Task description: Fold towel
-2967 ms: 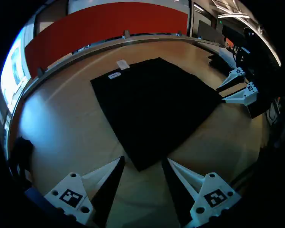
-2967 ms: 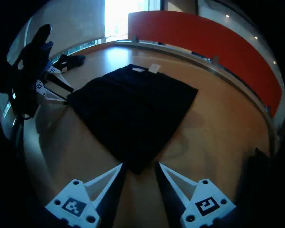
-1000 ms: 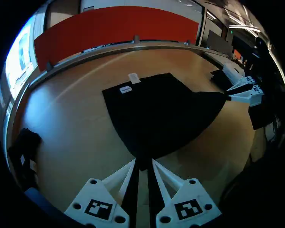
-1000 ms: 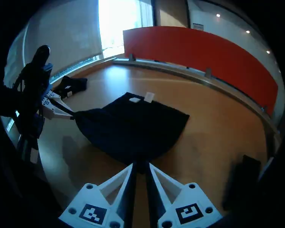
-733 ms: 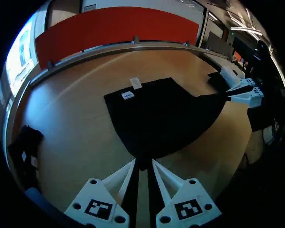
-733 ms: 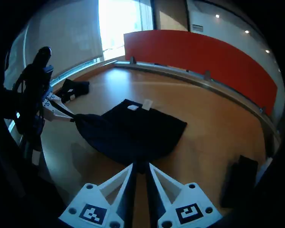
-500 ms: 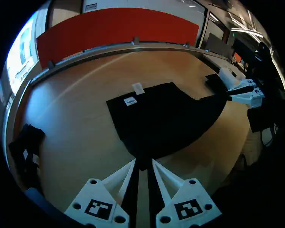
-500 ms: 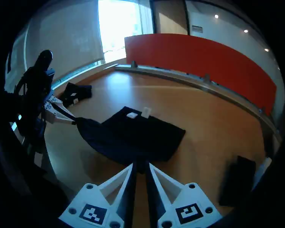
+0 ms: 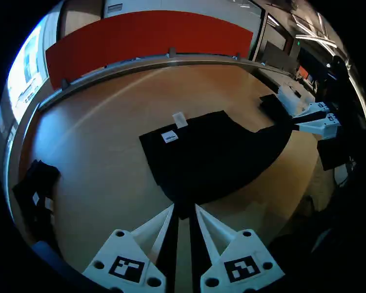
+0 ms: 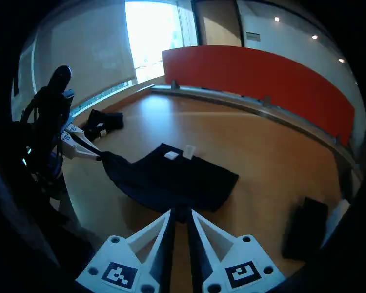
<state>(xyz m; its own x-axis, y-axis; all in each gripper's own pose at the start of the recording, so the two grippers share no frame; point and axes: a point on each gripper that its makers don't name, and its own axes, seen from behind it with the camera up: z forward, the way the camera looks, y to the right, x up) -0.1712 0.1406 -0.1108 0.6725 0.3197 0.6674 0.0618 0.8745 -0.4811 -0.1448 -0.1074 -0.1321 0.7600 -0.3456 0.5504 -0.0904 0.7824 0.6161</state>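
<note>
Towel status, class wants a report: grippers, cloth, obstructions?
Left gripper shut on towel corner; right gripper likewise. Near edge raised, far edge on table. Dark bundle sits apart, nothing blocking.

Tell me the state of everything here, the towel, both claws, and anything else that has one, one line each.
Towel, near edge lifted by two corners, far part lying on the table.
Left claw, shut on one towel corner.
Right claw, shut on the other towel corner.
White tag, face up on the towel's far part.
Dark bundle, lying on the table, apart from the towel.
</note>
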